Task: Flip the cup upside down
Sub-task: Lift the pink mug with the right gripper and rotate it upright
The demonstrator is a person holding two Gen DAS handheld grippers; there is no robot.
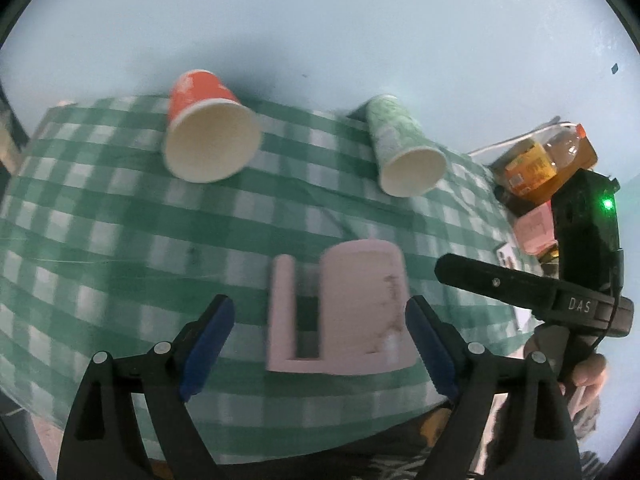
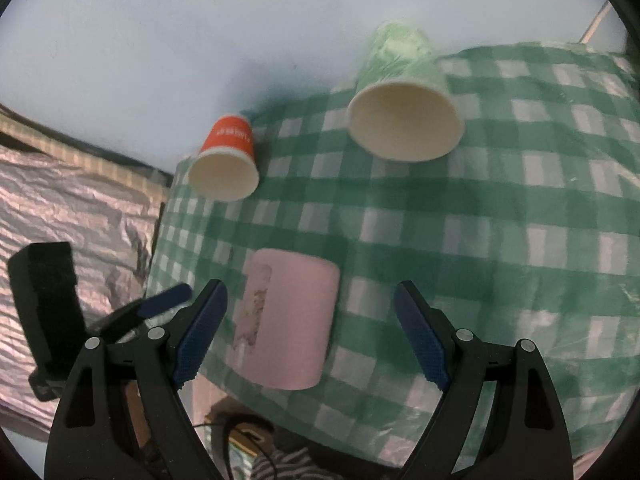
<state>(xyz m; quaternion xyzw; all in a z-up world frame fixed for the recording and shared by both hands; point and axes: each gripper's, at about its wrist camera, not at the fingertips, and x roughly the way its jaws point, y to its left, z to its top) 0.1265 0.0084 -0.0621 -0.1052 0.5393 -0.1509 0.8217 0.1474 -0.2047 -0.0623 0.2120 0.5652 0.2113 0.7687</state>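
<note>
My left tool (image 1: 320, 340) gapes wide around the pink mug (image 1: 360, 308) on the bench (image 1: 120, 220), gripping nothing; my right tool (image 2: 310, 332) is open and empty too. Close off-centre and the mug could skid off the near edge.

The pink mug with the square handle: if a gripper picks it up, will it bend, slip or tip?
The pink mug looks thick-walled and rigid, so probably no bending and some weight. Its smooth sides may slip between the pads. Standing on a wide flat end on the checked tablecloth, it seems unlikely to tip.
</note>
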